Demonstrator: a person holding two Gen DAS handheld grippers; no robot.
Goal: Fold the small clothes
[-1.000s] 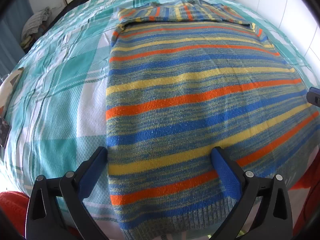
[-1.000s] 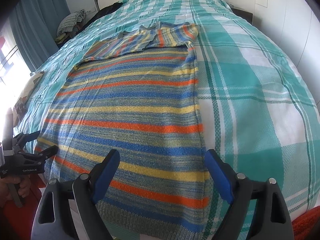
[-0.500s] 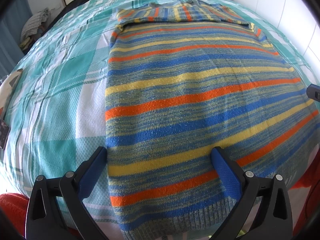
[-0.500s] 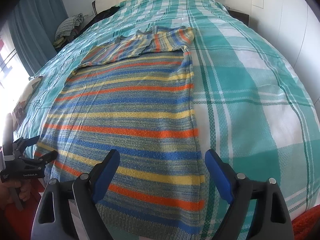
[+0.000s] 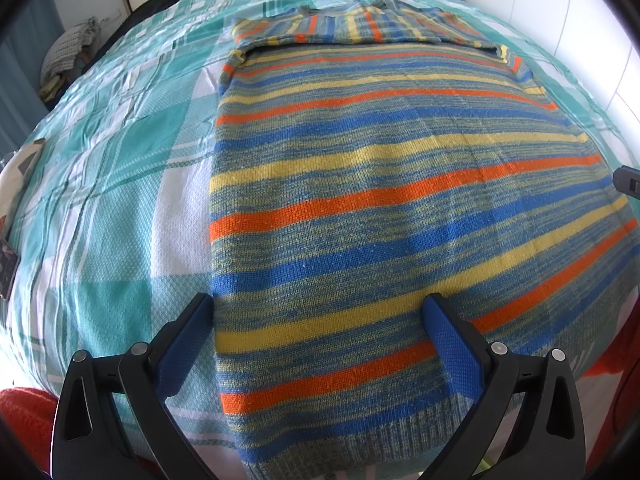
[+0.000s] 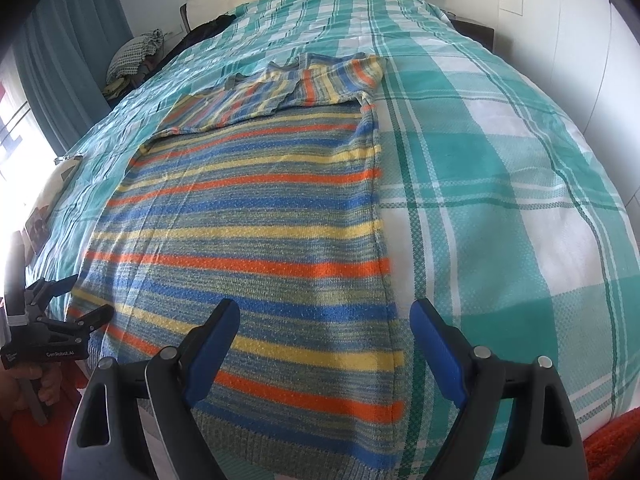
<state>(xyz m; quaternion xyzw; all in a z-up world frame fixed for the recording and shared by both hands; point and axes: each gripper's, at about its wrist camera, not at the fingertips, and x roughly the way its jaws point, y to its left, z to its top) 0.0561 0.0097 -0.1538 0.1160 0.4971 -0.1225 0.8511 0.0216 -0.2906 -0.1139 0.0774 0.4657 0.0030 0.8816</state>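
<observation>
A striped knit sweater (image 5: 380, 208) in blue, yellow and orange lies flat on the bed, its sleeves folded across the far end. My left gripper (image 5: 316, 316) stands open over the sweater's near left corner, with nothing pinched between its blue pads. In the right wrist view the same sweater (image 6: 248, 240) stretches away, and my right gripper (image 6: 324, 320) stands open above its near right corner, its right finger (image 6: 436, 348) past the sweater's edge. The left gripper (image 6: 76, 300) also shows at that view's left edge, open, held by a hand.
A teal and white plaid bedspread (image 6: 500, 200) covers the whole bed. A pile of clothes (image 6: 136, 60) sits beside the bed at the far left. A white wall (image 6: 560, 60) runs along the right side. Red fabric (image 5: 24, 416) shows below the bed's near edge.
</observation>
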